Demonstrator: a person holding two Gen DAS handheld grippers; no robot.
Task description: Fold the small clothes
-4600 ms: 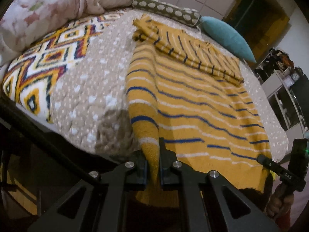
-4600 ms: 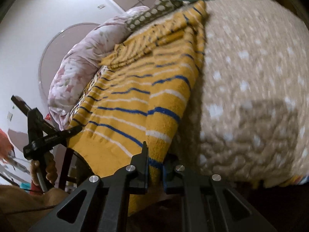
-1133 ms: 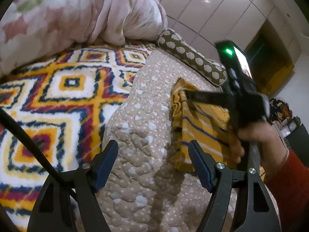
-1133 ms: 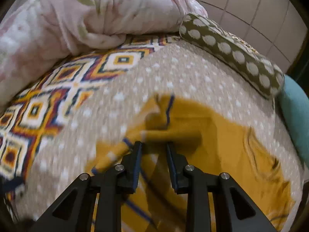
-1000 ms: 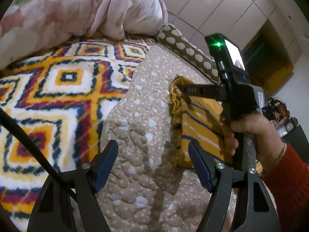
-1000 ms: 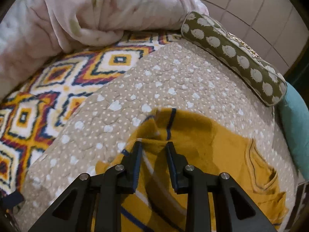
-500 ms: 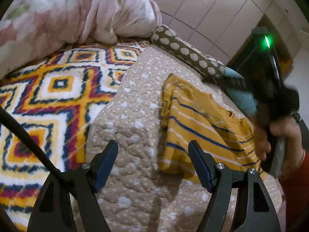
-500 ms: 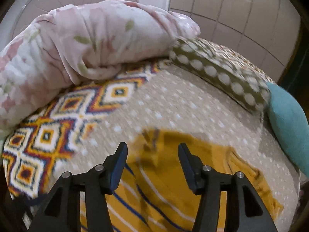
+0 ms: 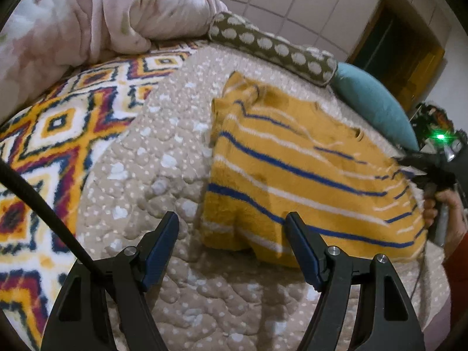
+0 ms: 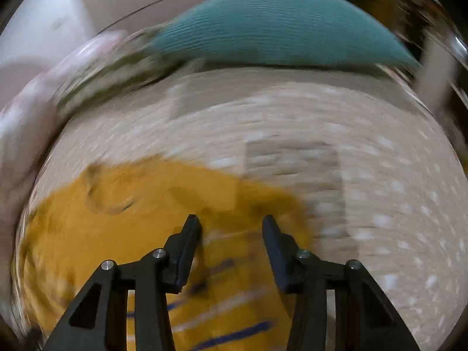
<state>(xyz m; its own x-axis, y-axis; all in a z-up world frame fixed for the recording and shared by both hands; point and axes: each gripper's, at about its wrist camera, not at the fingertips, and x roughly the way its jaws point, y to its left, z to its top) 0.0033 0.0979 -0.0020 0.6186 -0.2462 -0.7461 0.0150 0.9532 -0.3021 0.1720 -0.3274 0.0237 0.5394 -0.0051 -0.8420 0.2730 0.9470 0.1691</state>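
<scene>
The right wrist view is smeared with blur; only the fuzzy yellow sweater [image 10: 117,234] under the right gripper [image 10: 231,234] and a ribbed teal cushion [image 10: 278,26] beyond it read clearly; its jaws have just been narrowing, nothing between them. The left gripper [image 9: 231,234] hangs wide and empty; ahead of it the striped sweater lies folded on the quilted dotted bedspread [image 9: 163,161]; the right hand [image 9: 444,213] is cut off at the frame's edge.

You see a fuzzy knit sweater [image 9: 292,161] on a matt quilted bedspread [image 9: 163,158]; beside it, a plush rug-like blanket [image 9: 58,128].
</scene>
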